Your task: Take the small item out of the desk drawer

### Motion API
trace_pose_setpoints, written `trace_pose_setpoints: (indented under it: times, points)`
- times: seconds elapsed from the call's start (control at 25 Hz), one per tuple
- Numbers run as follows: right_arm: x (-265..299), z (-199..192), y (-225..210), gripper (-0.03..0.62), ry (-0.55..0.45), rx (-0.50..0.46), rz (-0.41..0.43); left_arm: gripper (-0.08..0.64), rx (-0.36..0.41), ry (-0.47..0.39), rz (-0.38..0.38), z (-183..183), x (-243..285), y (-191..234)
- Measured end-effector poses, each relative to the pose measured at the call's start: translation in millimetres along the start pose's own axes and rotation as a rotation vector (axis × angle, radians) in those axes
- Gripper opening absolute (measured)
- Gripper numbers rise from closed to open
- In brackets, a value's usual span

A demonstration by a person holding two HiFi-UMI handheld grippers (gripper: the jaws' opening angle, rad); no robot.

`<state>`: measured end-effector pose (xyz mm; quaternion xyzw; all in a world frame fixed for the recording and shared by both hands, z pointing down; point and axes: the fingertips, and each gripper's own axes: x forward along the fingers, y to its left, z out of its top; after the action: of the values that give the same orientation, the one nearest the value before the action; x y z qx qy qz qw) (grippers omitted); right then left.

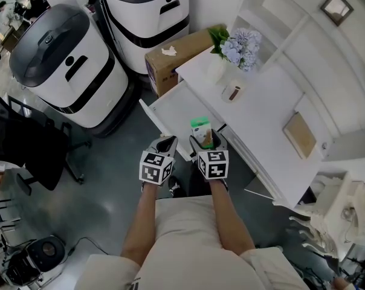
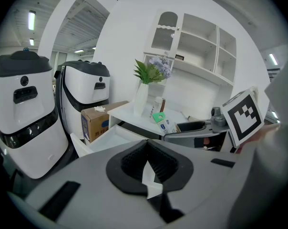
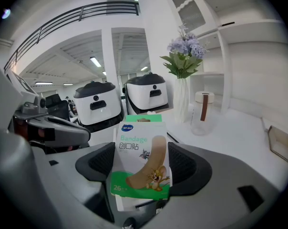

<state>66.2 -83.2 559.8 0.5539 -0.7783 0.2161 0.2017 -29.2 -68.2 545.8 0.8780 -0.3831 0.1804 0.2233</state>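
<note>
A green and white bandage box [image 3: 140, 147] stands upright between the pads of my right gripper [image 3: 141, 162], which is shut on it. In the head view the bandage box [image 1: 200, 130] is held above the front corner of the open white drawer [image 1: 173, 106], at the right gripper [image 1: 207, 141]. My left gripper [image 1: 167, 145] hangs just left of it, by the drawer's front panel. Its black pads [image 2: 159, 165] meet at the tips with nothing between them. From the left gripper view I also see the bandage box [image 2: 159, 119] and the open drawer [image 2: 107, 138].
Two large white and black machines [image 1: 61, 62] [image 1: 147, 17] stand left of the white desk [image 1: 264, 110]. A cardboard box [image 1: 176, 56] sits beside the drawer. On the desk are a flower vase [image 1: 231, 52], a jar [image 1: 232, 92] and a brown notebook [image 1: 299, 134]. A black chair [image 1: 22, 150] is at far left.
</note>
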Motion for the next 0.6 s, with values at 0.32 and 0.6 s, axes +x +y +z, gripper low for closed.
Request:
trace_pose_setpoints:
  times: [0.32, 0.6]
  points:
    - [-0.1, -0.1, 2.2, 0.365, -0.005, 0.009, 0.003, 0.017, -0.003, 0.000, 0.000, -1.6, -3.5, 0.8]
    - [0.2, -2.5, 5.9, 0.365, 0.006, 0.005, 0.017, 0.017, -0.004, -0.005, 0.000, -1.4, -5.8, 0.2]
